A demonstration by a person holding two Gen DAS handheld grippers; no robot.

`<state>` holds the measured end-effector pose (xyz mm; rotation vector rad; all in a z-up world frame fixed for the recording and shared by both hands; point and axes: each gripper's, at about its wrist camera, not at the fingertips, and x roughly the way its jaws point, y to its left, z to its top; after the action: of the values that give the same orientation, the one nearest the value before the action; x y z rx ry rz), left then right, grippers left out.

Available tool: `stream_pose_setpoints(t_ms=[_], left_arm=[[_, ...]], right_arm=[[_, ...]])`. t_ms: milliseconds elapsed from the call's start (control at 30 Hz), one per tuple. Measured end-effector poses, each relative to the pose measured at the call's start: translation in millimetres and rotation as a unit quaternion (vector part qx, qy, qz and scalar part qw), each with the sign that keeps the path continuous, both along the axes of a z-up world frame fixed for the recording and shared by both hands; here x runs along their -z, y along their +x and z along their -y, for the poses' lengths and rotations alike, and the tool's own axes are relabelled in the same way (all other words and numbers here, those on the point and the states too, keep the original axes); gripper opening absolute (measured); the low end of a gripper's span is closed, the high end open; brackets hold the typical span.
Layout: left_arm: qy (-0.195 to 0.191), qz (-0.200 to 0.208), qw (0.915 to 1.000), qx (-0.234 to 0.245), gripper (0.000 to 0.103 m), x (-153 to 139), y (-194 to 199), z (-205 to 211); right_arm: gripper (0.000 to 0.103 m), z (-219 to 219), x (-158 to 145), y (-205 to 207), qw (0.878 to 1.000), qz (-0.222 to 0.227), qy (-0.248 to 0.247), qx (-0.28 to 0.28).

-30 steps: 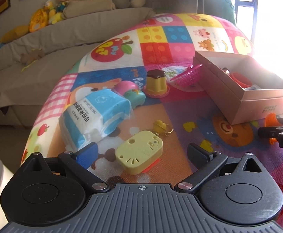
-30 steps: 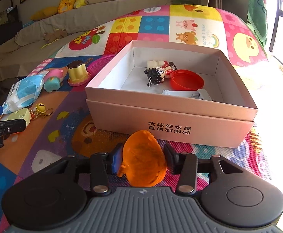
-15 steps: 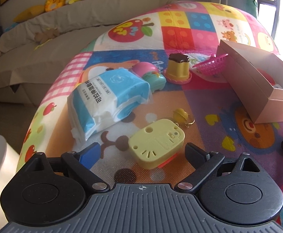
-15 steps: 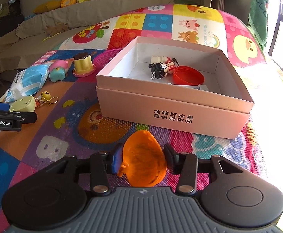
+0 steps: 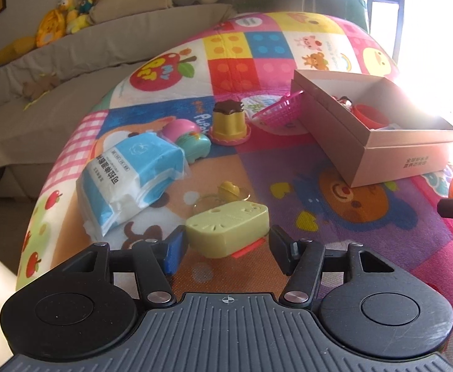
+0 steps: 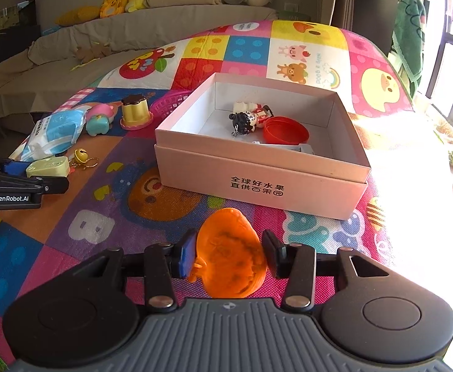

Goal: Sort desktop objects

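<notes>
My left gripper (image 5: 226,243) is closed around the pale yellow-green toy block (image 5: 226,228), its fingers touching both sides; the block rests on the mat. It also shows in the right wrist view (image 6: 48,167). My right gripper (image 6: 228,257) is shut on an orange squishy toy (image 6: 229,257), held above the mat in front of the pink cardboard box (image 6: 257,183). The box holds a small doll (image 6: 248,116), a red lid (image 6: 285,130) and a white item.
On the colourful play mat lie a blue tissue pack (image 5: 130,179), a pink-green toy (image 5: 189,139), a pudding toy (image 5: 228,119), a yellow bell keyring (image 5: 229,190) and a pink basket (image 5: 279,111) beside the box. A sofa with plush toys stands behind.
My left gripper has moved forward and its fingers have closed in on the yellow-green block. My right gripper has risen slightly with the orange toy, seeing more into the box.
</notes>
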<state>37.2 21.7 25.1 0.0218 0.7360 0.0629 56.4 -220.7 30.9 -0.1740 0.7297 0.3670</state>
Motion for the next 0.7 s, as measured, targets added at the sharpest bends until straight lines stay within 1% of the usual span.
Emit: stream_pose_setpoints(t_ms=[133,200,300,433,467,500,567,633,700], left_arm=[[-0.002,0.002,0.9998,0.022,0.064,0.4,-7.4,2.5],[0.008,0.001,0.9998,0.018,0.074,2.1,-10.1,2.0],[0.023,0.001,0.9997,0.009,0.083,4.3,-13.3,-2.6],[0.044,-0.003,0.9990,0.003,0.088,6.7,-17.9,-8.0],[0.047,-0.002,0.9989,0.004,0.089,7.2,-19.7,-9.4],[0.040,0.000,0.9991,0.013,0.090,7.2,-21.6,-10.7],[0.016,-0.003,0.9994,0.032,0.095,7.2,-23.0,-12.0],[0.001,-0.010,0.9995,0.031,0.095,8.2,-19.8,-10.3],[-0.013,-0.020,0.9996,0.016,0.094,9.4,-11.5,-7.7]], right_arm=[[0.045,5.1,0.5,-4.4,1.000,-0.001,0.003,0.005],[0.045,5.6,4.3,-3.9,1.000,-0.007,0.004,0.007],[0.045,4.1,10.0,-3.2,1.000,-0.014,0.003,0.008],[0.046,2.4,15.2,-3.6,1.000,-0.017,0.004,0.006],[0.049,1.8,15.7,-3.6,1.000,-0.016,0.003,0.006],[0.051,1.4,16.0,-3.8,1.000,-0.016,0.002,0.006],[0.064,1.6,16.7,-4.3,1.000,-0.014,0.004,0.004],[0.069,0.3,18.1,-4.1,1.000,-0.013,0.004,0.002],[0.070,-1.2,20.9,-2.4,1.000,-0.016,0.001,0.003]])
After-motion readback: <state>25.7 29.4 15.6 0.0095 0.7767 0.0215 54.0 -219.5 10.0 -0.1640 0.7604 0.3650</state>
